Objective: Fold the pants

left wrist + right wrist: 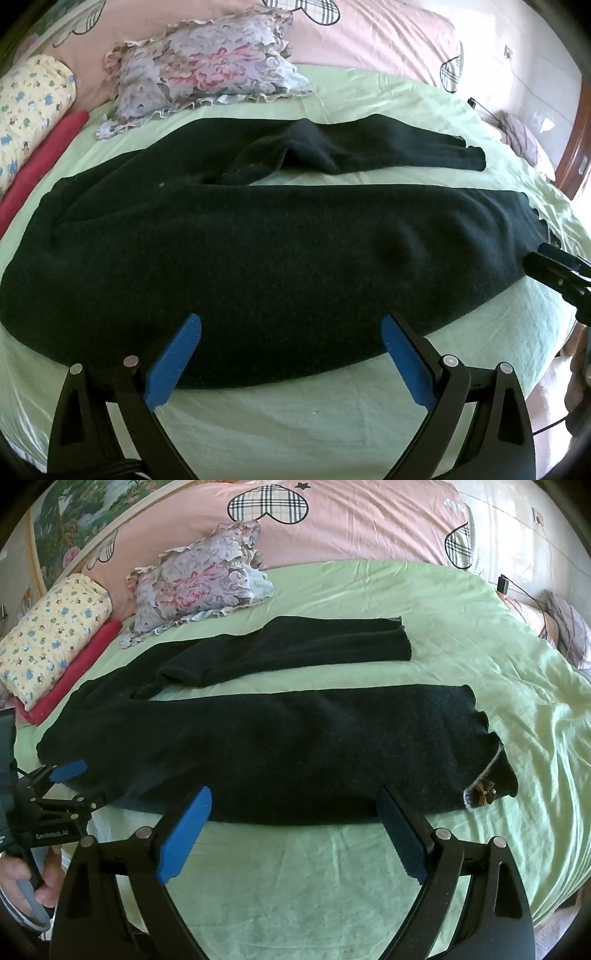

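Dark pants [258,240] [277,738] lie spread flat on a light green sheet [295,413], both legs running to the right with a strip of sheet between them. A small bow [484,793] sits on the hem of the near leg. My left gripper [291,323] hovers open over the near edge of the pants, close to the waist end, its blue pads wide apart with nothing between them. My right gripper [295,794] is open too, over the near edge of the near leg. Each gripper shows at the edge of the other's view.
A floral pillow [195,583] lies behind the pants. A yellow patterned roll [51,635] rests on a red folded cloth [74,664] at the left. A pink quilt [351,528] lines the back. A charger and cable [503,585] lie far right. A hand [26,878] holds the left gripper.
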